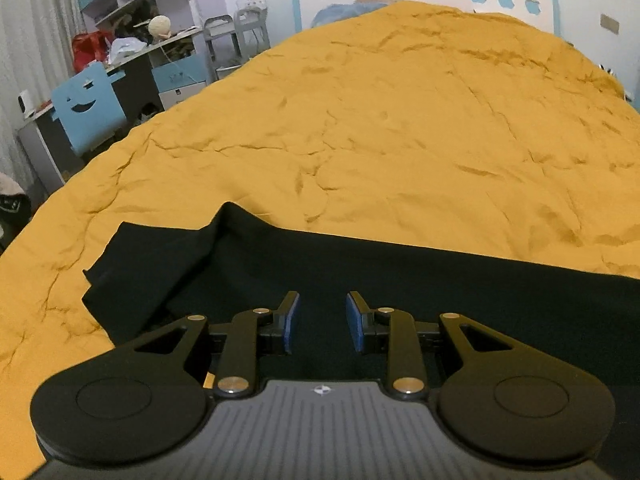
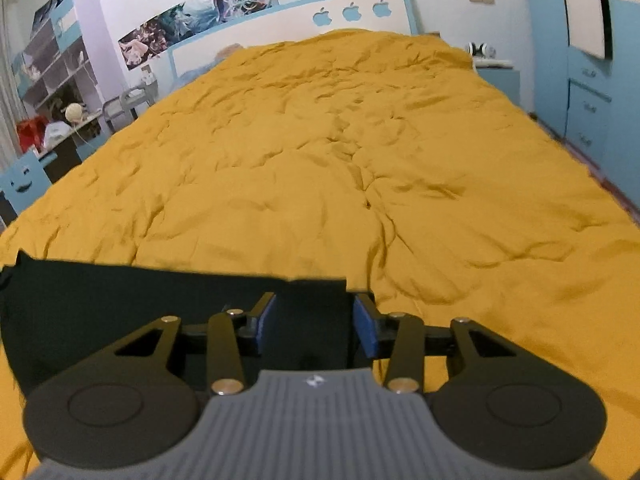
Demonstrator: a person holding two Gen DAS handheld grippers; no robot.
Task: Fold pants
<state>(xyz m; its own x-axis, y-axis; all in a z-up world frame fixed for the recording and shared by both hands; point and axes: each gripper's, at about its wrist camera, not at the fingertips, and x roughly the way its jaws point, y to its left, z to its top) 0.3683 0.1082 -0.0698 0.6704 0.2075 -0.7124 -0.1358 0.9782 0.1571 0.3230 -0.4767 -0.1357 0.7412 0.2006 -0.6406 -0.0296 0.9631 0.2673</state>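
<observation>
We've got black pants (image 1: 280,280) spread flat across the near end of a bed with a mustard-yellow duvet (image 1: 400,120). On the left wrist cam our left gripper (image 1: 322,322) sits over the middle of the dark fabric, fingers parted to a moderate gap with only flat cloth visible between the blue pads (image 1: 291,324), nothing pinched. That view also shows what the other one barely catches: the left end of the pants is rumpled, with a flap turned up into a peak and a folded corner lying on the duvet. Beyond that, a blue chair with a smiley cutout (image 1: 86,110) and a cluttered desk (image 1: 132,50) stand at the bed's left side. On the right wrist cam our right gripper (image 2: 314,320) is at the pants' (image 2: 120,308) right end, fingers spread wider, straddling a narrow tab of fabric that juts out from the far edge; we can't tell if the pads touch it. Only this view shows where the pants stop on the right, bare duvet starting just beside the right finger. It also shows the headboard with three apple cutouts (image 2: 352,12), posters (image 2: 200,12) on the wall, and blue cabinets (image 2: 588,92) at far right.
</observation>
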